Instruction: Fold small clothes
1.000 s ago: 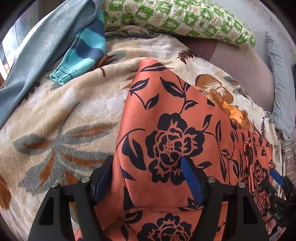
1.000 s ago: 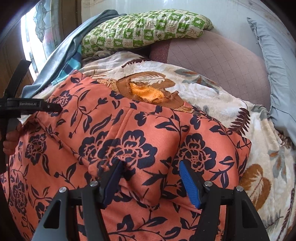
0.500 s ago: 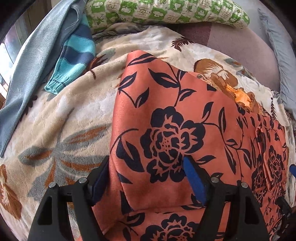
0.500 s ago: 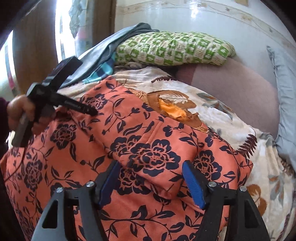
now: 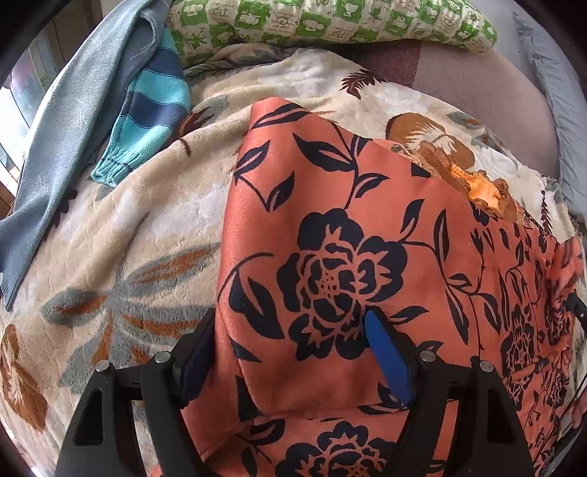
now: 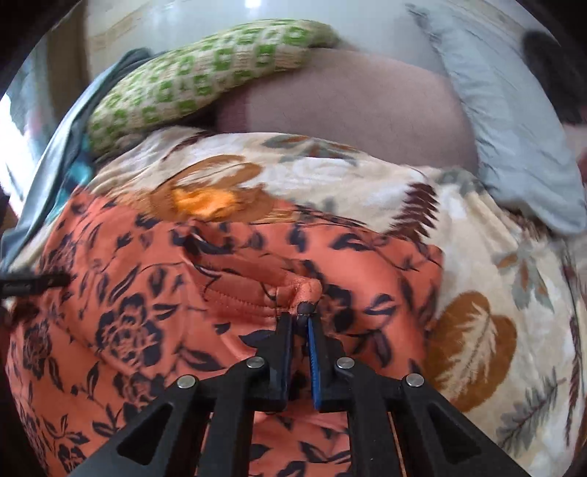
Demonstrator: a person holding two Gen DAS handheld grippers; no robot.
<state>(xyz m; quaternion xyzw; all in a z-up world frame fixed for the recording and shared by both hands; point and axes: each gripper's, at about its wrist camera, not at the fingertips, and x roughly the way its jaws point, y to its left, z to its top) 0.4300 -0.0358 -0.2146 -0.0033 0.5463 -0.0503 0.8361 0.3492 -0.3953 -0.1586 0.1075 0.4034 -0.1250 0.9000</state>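
An orange garment with dark flowers (image 5: 330,238) lies spread on a floral blanket (image 5: 128,238). Its orange knit collar (image 5: 480,187) shows at the far edge. My left gripper (image 5: 290,319) stands open wide over a folded part of the cloth, one finger beside the fold's left edge and the blue pad (image 5: 385,356) resting on top. In the blurred right wrist view, my right gripper (image 6: 301,319) has its jaws closing to a narrow slit on a puckered bit of the garment's stitched edge (image 6: 304,291). The left gripper's tip (image 6: 33,284) pokes in at that view's left edge.
A green checked pillow (image 5: 330,22) lies at the back. A teal striped sweater sleeve (image 5: 146,110) and a grey-blue garment (image 5: 73,128) lie at the back left. A mauve cushion (image 6: 348,99) and a grey pillow (image 6: 506,128) stand behind and to the right.
My right gripper went from wide open over the folded sleeve to shut on a pinch of its edge, moving right. The left gripper stayed over the fold, rolling slightly.
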